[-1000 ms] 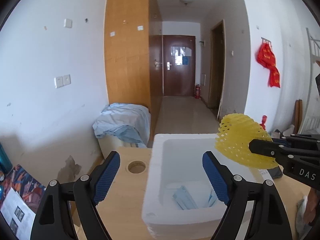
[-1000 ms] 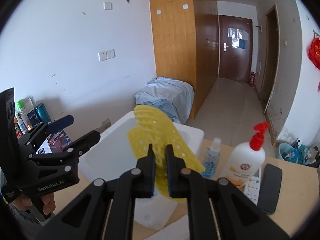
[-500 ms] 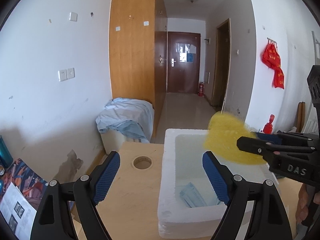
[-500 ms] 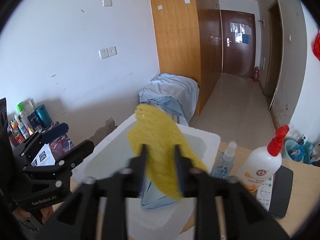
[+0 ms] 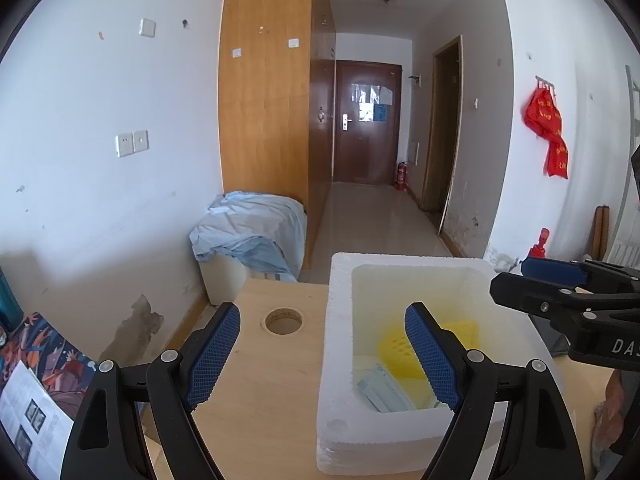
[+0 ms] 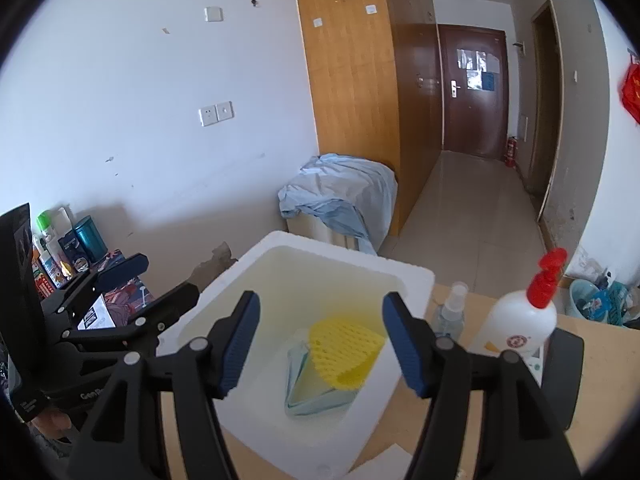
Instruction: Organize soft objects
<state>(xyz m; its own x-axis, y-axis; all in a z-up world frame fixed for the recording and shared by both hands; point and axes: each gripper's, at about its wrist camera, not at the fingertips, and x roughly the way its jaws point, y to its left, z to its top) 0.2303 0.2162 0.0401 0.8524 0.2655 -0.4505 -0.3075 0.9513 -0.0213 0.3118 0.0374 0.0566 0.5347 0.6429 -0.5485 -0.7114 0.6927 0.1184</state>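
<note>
Inside the white foam box [image 6: 416,276], the yellow foam net [image 6: 346,350] is lying light and squashy (pinch its edge); right gripper [image 6: 320,338] has just been opening, empty; left gripper [image 5: 322,354] is gaping, empty.

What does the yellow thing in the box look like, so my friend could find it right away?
Find the big white foam box on the wooden table. On its floor lies the yellow foam net, partly on top of some pale blue face masks. It is the only bright yellow thing there, soft and full of little holes, while the masks beneath are flat and smooth.
</note>
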